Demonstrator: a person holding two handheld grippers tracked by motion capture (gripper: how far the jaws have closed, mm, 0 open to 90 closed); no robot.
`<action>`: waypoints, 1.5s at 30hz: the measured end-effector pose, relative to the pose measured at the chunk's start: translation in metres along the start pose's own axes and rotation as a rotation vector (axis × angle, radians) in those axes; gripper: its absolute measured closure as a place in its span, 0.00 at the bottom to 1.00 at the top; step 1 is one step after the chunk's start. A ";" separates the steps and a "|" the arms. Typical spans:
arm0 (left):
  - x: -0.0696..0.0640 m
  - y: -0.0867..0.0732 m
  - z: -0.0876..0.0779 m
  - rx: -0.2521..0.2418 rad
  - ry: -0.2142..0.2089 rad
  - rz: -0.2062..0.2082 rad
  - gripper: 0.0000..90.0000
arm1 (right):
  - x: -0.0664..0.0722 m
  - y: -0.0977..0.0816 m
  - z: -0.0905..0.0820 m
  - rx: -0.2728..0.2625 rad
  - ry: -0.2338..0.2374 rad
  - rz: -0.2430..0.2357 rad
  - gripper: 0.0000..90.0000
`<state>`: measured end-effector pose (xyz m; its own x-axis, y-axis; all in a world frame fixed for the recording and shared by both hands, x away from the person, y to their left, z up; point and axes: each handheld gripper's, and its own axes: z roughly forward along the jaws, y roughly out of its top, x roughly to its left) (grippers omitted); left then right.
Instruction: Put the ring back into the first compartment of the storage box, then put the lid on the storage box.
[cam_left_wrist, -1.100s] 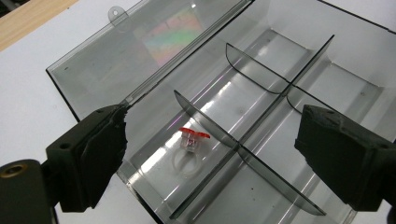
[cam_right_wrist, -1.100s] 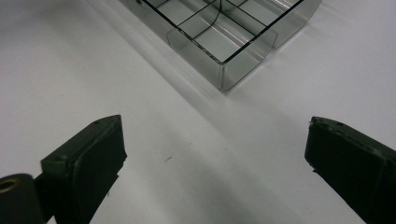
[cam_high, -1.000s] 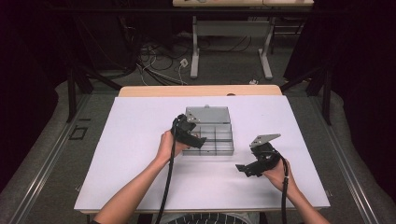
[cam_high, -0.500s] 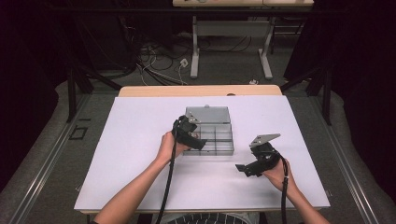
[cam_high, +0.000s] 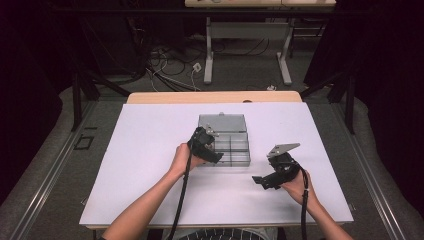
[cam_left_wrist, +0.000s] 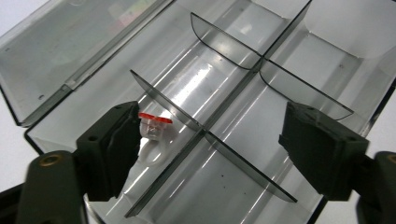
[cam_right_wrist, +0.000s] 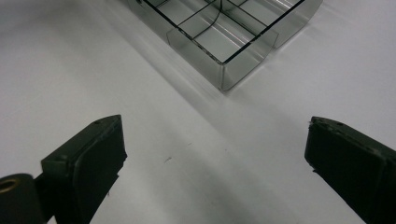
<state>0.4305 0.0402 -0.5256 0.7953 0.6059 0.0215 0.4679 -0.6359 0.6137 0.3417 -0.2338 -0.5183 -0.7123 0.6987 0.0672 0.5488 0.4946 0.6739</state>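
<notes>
The left gripper (cam_high: 212, 152) hangs over the near left part of the clear box (cam_high: 235, 150), which sits open in the middle of the white table (cam_high: 145, 150), its lid (cam_high: 222, 122) folded back on the far side. In the left gripper view, the jaws reach down into the box, and a small white ring with a red top (cam_left_wrist: 152, 135) lies in one compartment, right against the inner face of the left jaw. The other jaw stands well apart from the ring, across a grey divider (cam_left_wrist: 210, 140), over the neighbouring compartment. So the ring is between the jaws but only beside one pad, not pinched. The jaws have just been closing, yet a wide gap remains and they are not clamped on anything. Whether the ring touches the pad or just rests beside it cannot be told.

The right gripper (cam_high: 265, 181) is held low over the table to the right of the box and nearer to the person, well apart from it. In the right gripper view, its jaws are spread wide with bare table between them, and a corner of the box (cam_right_wrist: 224, 60) shows beyond them.
</notes>
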 end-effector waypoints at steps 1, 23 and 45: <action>0.000 0.000 0.000 0.000 0.001 -0.002 0.26 | 0.000 0.000 0.000 -0.002 -0.004 0.001 0.05; 0.003 -0.001 0.005 0.020 0.001 -0.012 0.60 | 0.001 0.002 0.002 0.001 0.008 0.008 0.05; 0.006 -0.002 0.010 0.036 0.003 -0.062 0.68 | -0.004 0.004 0.005 0.007 0.005 -0.003 0.05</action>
<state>0.4382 0.0402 -0.5343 0.7632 0.6461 -0.0129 0.5297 -0.6140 0.5852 0.3488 -0.2315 -0.5191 -0.7165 0.6942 0.0689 0.5495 0.5007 0.6688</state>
